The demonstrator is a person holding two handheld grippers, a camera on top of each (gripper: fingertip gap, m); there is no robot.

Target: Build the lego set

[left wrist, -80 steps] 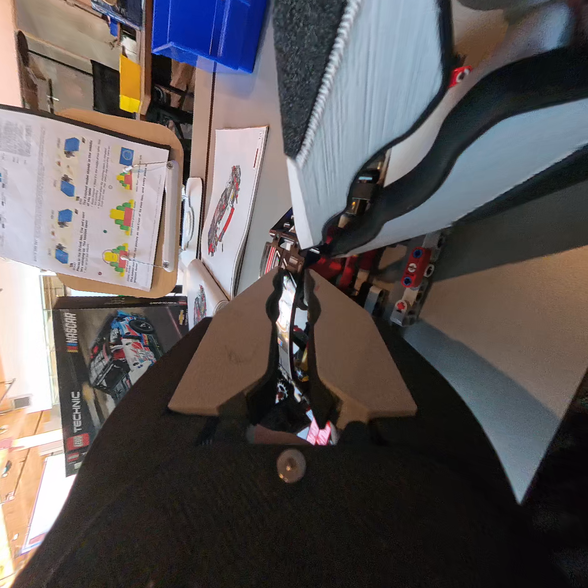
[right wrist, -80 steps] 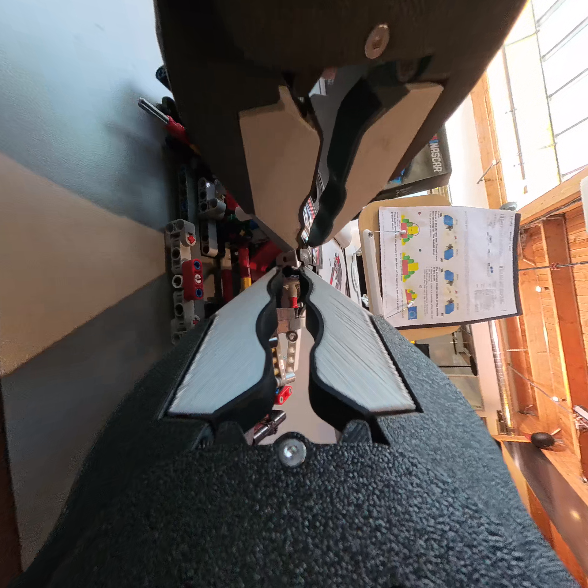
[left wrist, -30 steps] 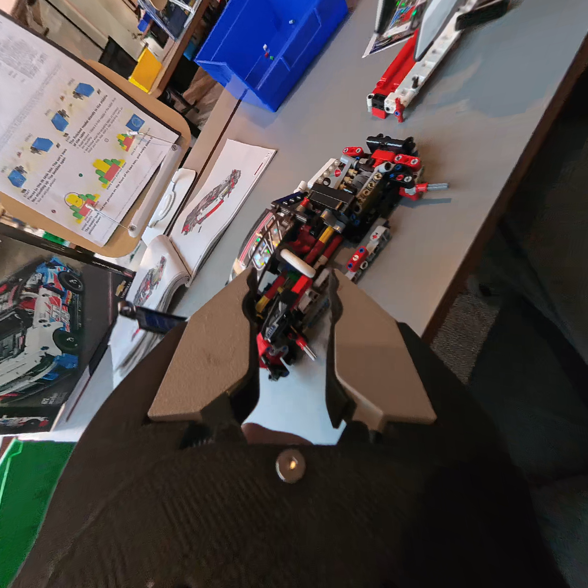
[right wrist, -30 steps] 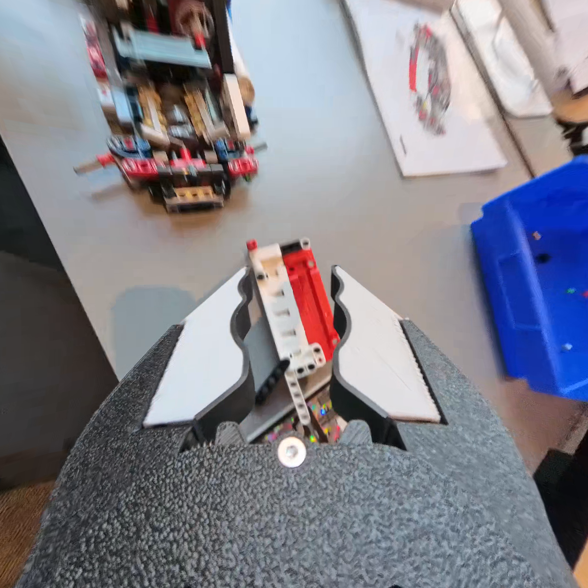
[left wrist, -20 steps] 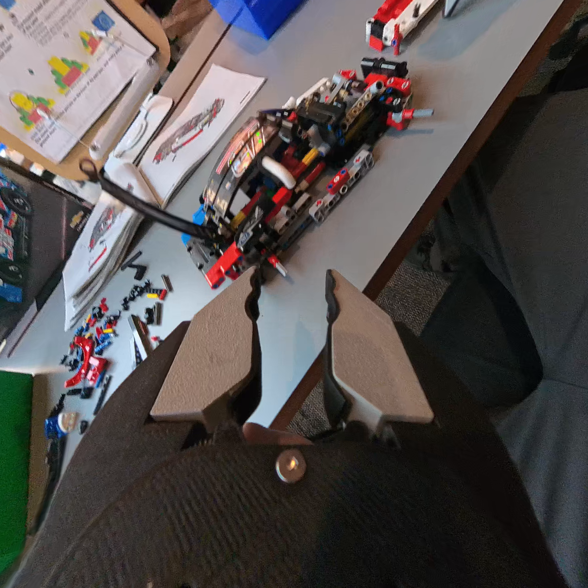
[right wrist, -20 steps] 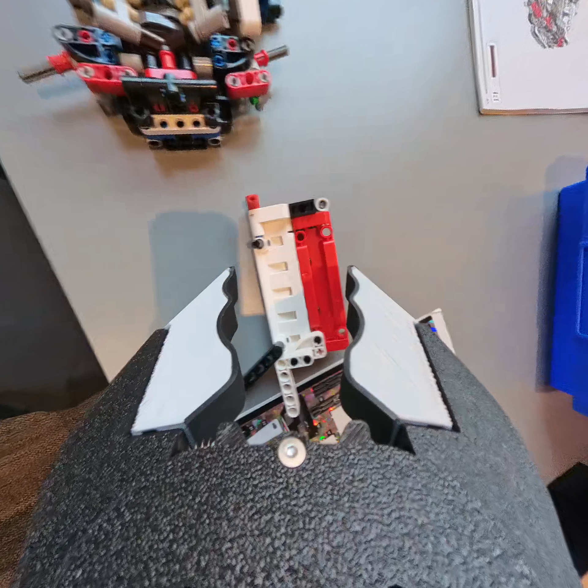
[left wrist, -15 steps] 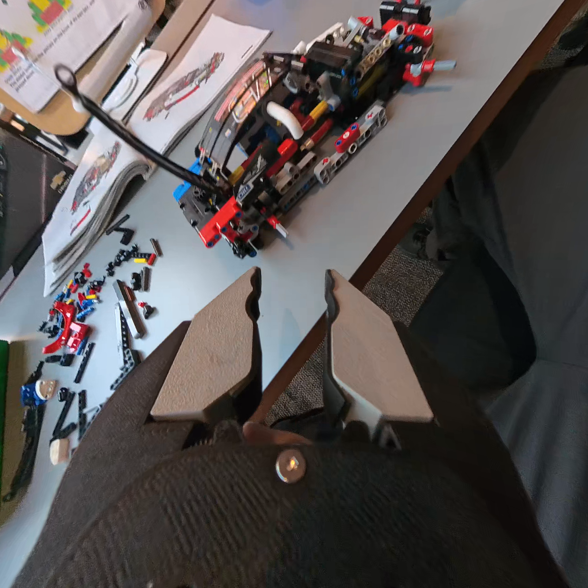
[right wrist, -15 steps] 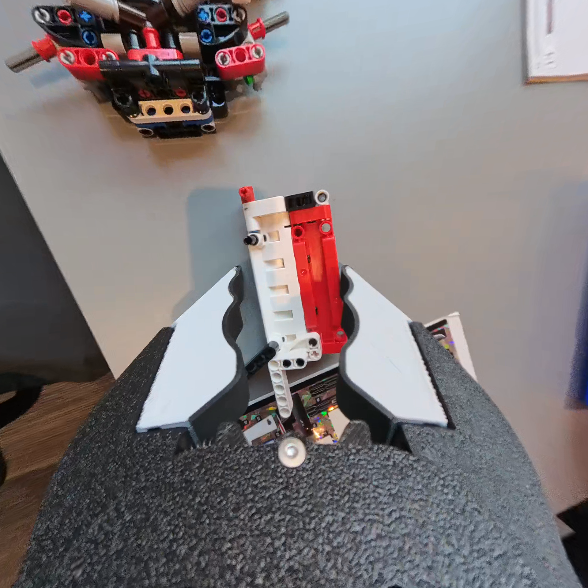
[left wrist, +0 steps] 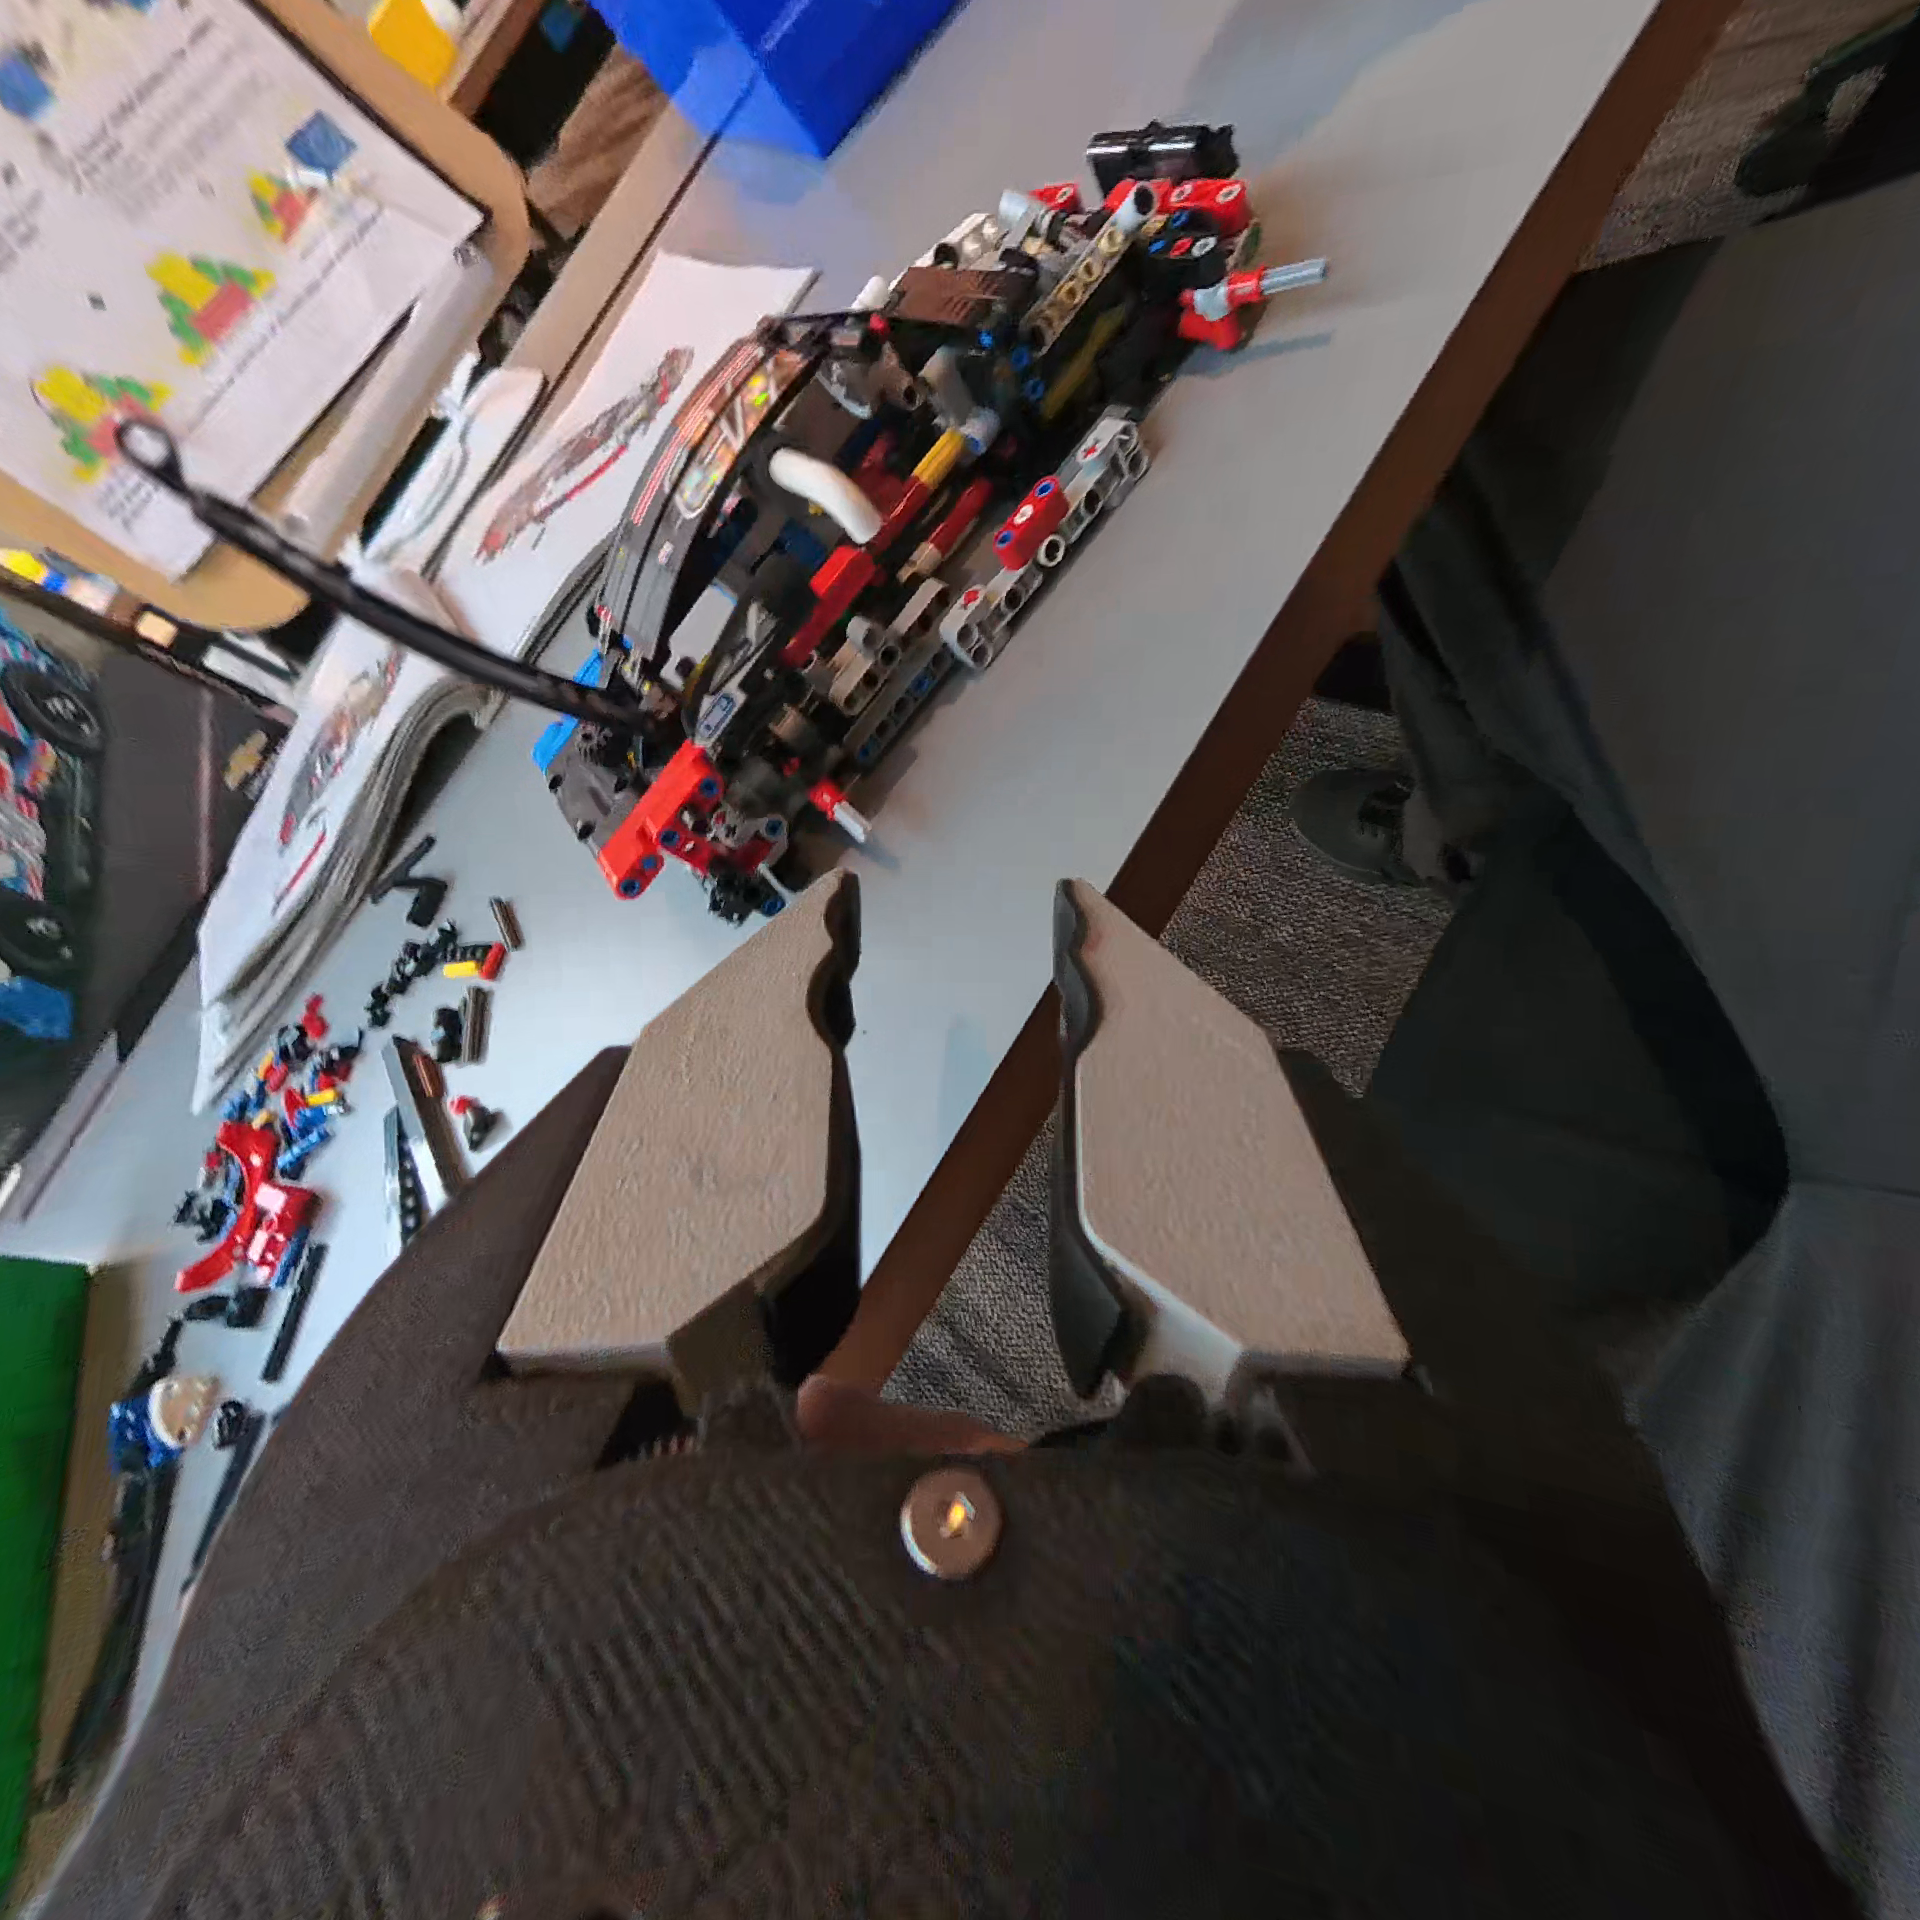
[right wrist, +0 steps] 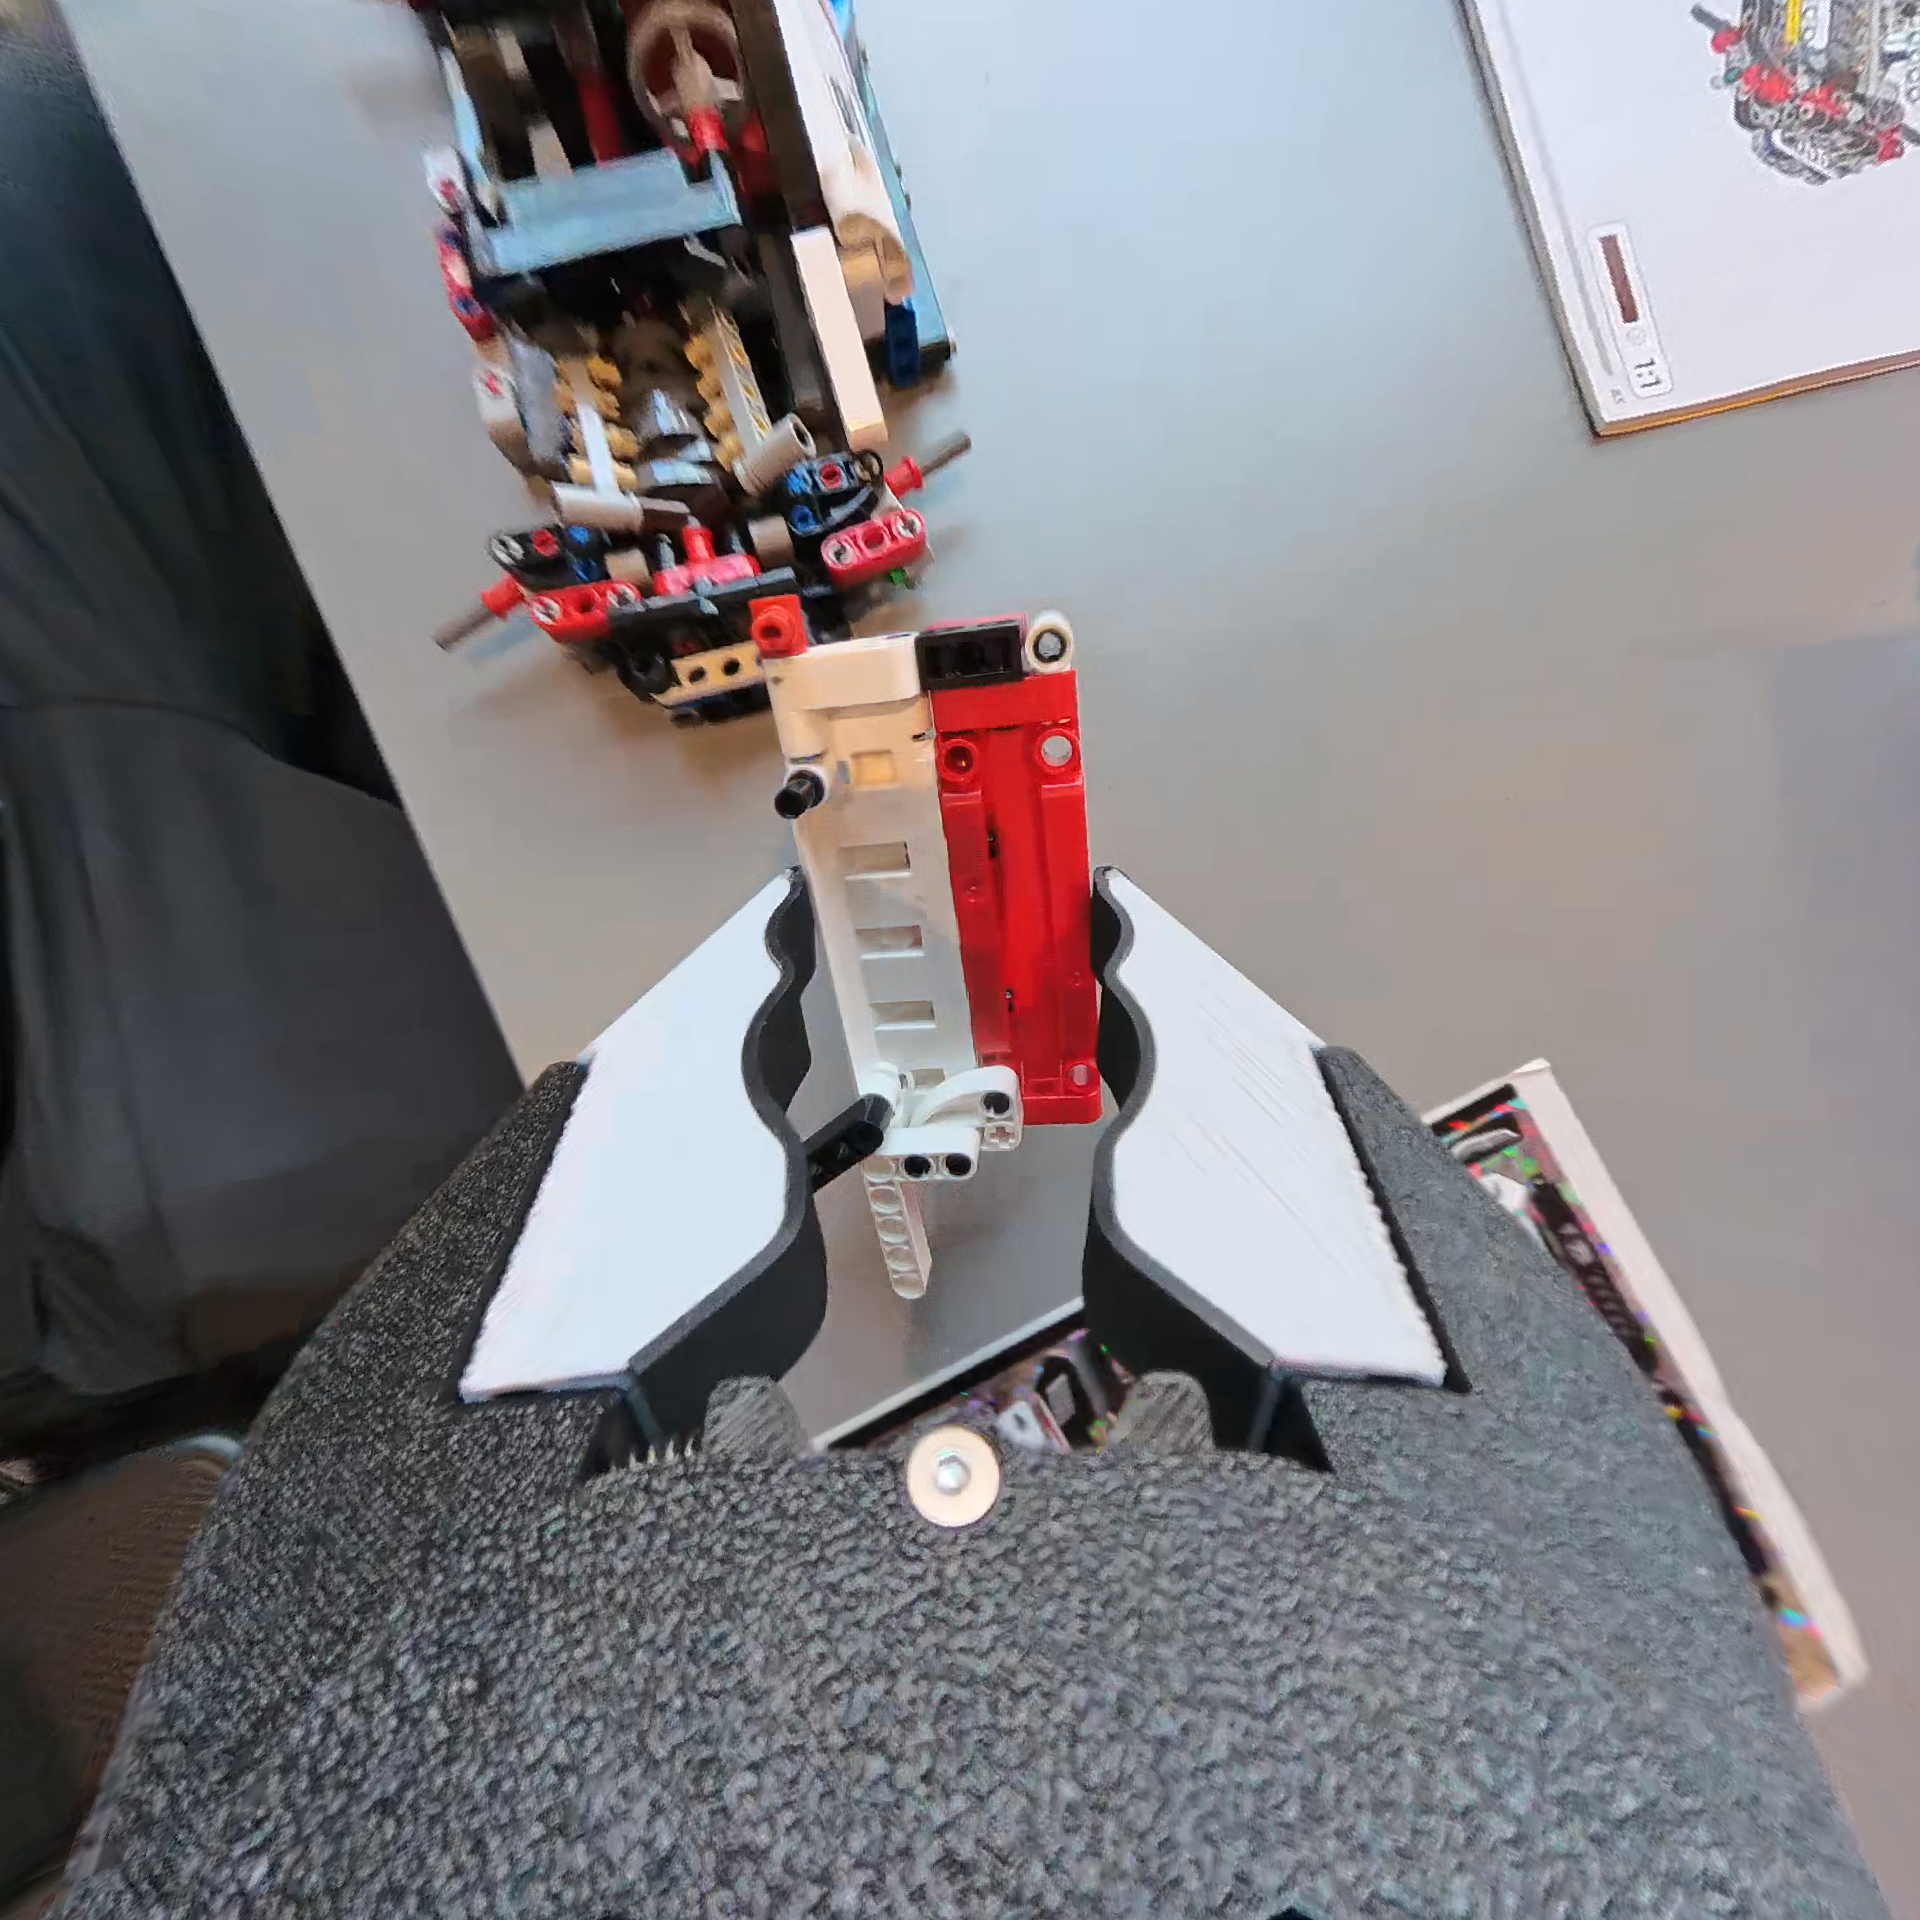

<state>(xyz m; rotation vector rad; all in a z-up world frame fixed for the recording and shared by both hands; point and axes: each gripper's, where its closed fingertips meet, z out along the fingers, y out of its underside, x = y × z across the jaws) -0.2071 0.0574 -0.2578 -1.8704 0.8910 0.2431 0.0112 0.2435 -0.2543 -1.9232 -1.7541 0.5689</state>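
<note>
The half-built Lego car [left wrist: 883,540] stands on the grey table [left wrist: 1039,831], near its front edge. My left gripper [left wrist: 956,914] is open and empty, hovering over the table's edge just short of the car's red rear end. A thin black rod [left wrist: 364,603] sticks out of the car to the left. My right gripper [right wrist: 945,904] is shut on a red and white panel assembly [right wrist: 997,883] and holds it just above the table. The panel's far end points at the car's front [right wrist: 686,416]. A white beam hangs from the panel's near end.
Loose small parts [left wrist: 312,1091] lie left of my left gripper. Open instruction booklets [left wrist: 343,769] [right wrist: 1714,208] lie behind the car. A blue bin [left wrist: 790,52], a clipboard sheet [left wrist: 187,260] and the set's box [left wrist: 62,831] stand at the back. A sticker sheet [right wrist: 1558,1299] lies under my right gripper.
My left gripper let go of the car and drew back to the table's front edge. My right gripper moved over the red and white panel, closed on it and carried it toward the car.
</note>
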